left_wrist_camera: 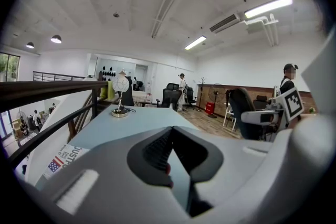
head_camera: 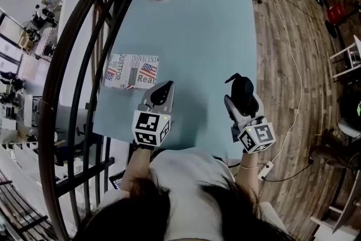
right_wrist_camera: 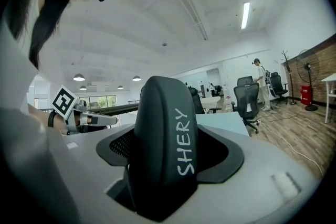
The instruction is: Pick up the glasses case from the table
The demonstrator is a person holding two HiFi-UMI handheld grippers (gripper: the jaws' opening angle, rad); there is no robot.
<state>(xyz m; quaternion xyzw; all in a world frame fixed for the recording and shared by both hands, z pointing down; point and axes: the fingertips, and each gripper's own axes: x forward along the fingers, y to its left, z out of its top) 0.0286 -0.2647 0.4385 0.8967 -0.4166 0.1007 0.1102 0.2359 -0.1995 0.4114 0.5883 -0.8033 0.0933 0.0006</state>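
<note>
To my left, the grey left gripper (head_camera: 163,92) is hovering over the pale blue tabletop (head_camera: 197,25), jaws together on nothing. To my right, the right gripper (head_camera: 243,105) is clamping the dark, rounded hard-shell glasses case (right_wrist_camera: 164,139) across its narrow width, seemingly clear of the tabletop. I am judging it light, stiff and slightly slick, so a mid-body hold suits it. Its long axis seems to be running along the jaws, with the rounded end pointing out past the fingertips.
</note>
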